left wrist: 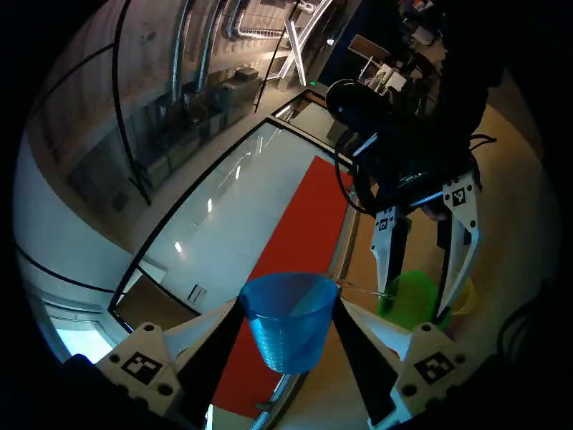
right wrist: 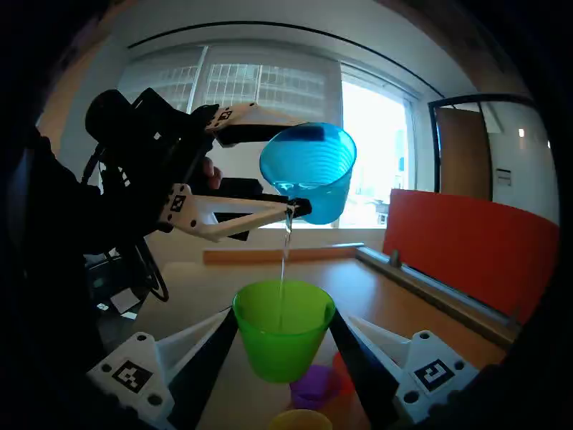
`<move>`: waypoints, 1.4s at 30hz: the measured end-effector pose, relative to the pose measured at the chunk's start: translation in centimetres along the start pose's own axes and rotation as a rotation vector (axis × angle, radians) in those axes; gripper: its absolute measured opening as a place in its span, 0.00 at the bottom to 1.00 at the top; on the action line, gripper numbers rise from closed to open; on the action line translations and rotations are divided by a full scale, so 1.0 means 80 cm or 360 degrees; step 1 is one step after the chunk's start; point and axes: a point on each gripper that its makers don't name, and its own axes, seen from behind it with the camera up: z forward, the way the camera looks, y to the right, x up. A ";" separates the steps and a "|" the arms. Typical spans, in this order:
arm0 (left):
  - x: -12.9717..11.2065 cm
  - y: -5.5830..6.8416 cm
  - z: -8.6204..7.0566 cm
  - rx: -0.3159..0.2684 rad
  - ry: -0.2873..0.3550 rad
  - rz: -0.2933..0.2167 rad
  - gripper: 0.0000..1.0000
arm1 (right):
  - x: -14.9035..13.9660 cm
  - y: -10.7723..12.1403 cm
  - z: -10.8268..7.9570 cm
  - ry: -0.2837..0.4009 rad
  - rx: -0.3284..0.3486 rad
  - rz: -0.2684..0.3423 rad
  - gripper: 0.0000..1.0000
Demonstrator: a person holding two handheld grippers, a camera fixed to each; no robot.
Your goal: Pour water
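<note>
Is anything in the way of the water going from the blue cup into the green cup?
No, nothing visible is. The water falls in a thin stream from the tilted blue cup straight down into the open green cup below it.

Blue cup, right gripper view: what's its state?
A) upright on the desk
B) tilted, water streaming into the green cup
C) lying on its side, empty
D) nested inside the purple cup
B: the blue cup, held tilted by the left gripper, sends a thin water stream down into the green cup held by the right gripper.
</note>
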 end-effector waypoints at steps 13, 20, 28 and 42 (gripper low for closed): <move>-0.001 -0.002 -0.001 0.0008 -0.0003 0.0016 0.86 | 0.000 0.000 -0.001 -0.0001 0.0001 -0.0002 0.92; -0.001 -0.001 -0.003 0.0011 -0.0005 0.0028 0.86 | 0.002 0.000 0.000 0.0001 0.0001 -0.0004 0.92; 0.003 -0.003 -0.004 0.0013 -0.0002 0.0050 0.86 | 0.001 -0.001 0.000 0.0002 0.0005 -0.0007 0.92; 0.003 -0.002 -0.004 0.0017 0.0004 0.0066 0.86 | 0.001 -0.002 -0.004 0.0005 0.0007 -0.0012 0.92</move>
